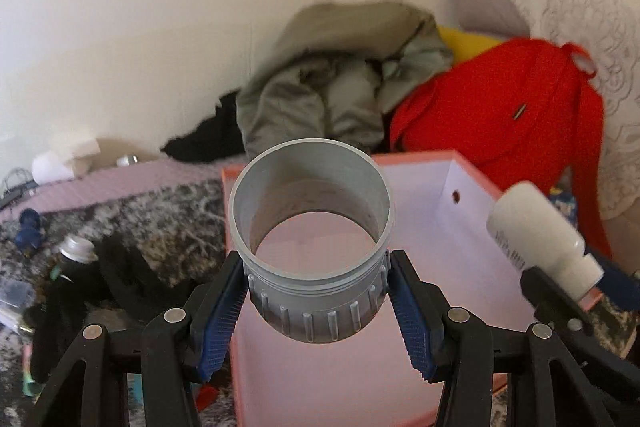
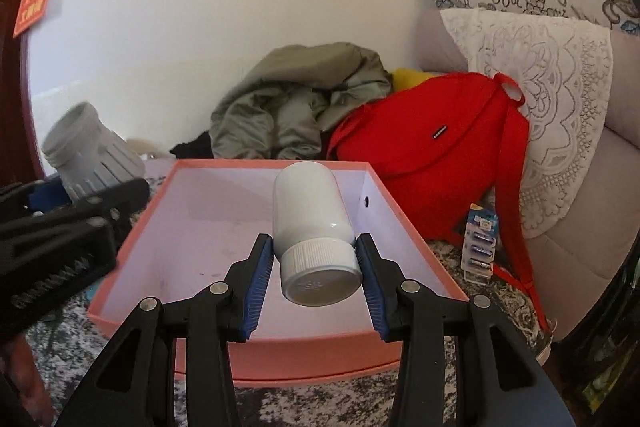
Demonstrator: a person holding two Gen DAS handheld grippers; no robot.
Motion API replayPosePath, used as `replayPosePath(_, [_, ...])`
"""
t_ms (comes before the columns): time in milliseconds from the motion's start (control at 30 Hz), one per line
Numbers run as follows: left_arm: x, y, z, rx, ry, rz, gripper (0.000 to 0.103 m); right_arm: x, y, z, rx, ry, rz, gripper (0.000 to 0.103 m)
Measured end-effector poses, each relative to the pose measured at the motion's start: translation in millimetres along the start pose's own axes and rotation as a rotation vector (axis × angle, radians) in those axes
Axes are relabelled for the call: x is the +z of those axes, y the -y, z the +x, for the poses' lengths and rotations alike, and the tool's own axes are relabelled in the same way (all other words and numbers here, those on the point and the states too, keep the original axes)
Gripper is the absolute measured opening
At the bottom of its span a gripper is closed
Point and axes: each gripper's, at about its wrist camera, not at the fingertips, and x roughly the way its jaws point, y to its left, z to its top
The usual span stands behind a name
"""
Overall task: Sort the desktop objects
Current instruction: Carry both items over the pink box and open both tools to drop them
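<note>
evidently both items are light, rigid, smooth plastic. left gripper (image 1: 316, 303) is clamped on the ribbed band of a grey open-ended plastic pipe fitting (image 1: 314, 227); right gripper (image 2: 316, 275) pinches a white plastic pill bottle (image 2: 310, 215) at its ridged cap. a pink shallow cardboard box (image 2: 280, 355) lies just under both.

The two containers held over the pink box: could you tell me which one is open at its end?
The grey ribbed jar in the left gripper; the white bottle in the right gripper is capped.
</note>
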Motion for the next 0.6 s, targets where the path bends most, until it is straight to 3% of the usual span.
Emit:
replayPosePath(267, [-6, 12, 35, 0.028, -0.052, 0.045, 0.060, 4, 15, 61, 0.066, -0.112, 0.096, 0.046])
replayPosePath(600, [-19, 5, 65, 0.058, -0.112, 0.058, 0.060, 8, 34, 97, 0.050, -0.136, 0.141, 0.046])
